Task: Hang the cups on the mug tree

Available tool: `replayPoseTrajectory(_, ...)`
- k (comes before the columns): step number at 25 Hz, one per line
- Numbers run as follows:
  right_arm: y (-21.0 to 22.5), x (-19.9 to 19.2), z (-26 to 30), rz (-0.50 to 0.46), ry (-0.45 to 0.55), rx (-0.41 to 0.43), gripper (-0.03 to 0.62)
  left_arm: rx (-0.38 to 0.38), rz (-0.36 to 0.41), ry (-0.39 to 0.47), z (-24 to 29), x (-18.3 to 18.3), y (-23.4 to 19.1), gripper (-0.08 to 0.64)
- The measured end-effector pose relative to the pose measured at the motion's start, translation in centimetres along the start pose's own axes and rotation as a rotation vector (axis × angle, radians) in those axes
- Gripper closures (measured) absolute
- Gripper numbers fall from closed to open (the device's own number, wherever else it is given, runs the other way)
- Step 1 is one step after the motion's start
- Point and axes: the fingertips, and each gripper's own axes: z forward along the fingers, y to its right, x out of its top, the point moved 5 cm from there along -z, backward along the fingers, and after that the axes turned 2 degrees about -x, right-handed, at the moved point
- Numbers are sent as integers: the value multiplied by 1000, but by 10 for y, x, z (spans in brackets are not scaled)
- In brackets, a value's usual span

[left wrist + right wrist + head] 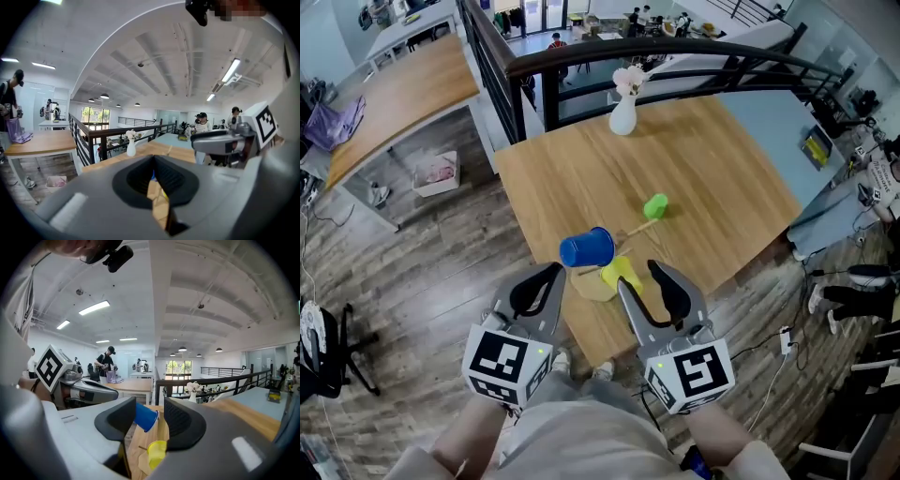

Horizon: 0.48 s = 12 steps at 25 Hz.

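Table of light wood (712, 159) fills the middle of the head view. Wooden mug tree with flat base (592, 286) is at the table's near edge, lower centre of frame. Blue plastic cup (587, 248) is tilted on its side just above the base. Yellow plastic cup (619, 272) is right beside it. Green plastic cup (655, 206) is up-right of both, at the end of a thin wooden peg (637, 226). White vase with pink flowers (622, 117) stands well apart, near the table's upper edge.

Left gripper (555, 272), lower left of the cups, has its jaws pressed together with nothing between. Right gripper (637, 274), lower right, has its jaws spread and pinches nothing. Blue and yellow cups show through its gap, ahead of the pads. Yellow cup is just beside one fingertip; contact unclear.
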Motion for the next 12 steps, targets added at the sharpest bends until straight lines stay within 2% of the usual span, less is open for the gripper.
replayPoseTrajectory(9, 44, 24, -11, 54, 121, -114, 540, 30, 35, 41, 7, 25, -17, 557)
replayPoseTrajectory(12, 61, 28, -5, 54, 128, -142, 558, 39, 48, 54, 16, 35, -25, 557)
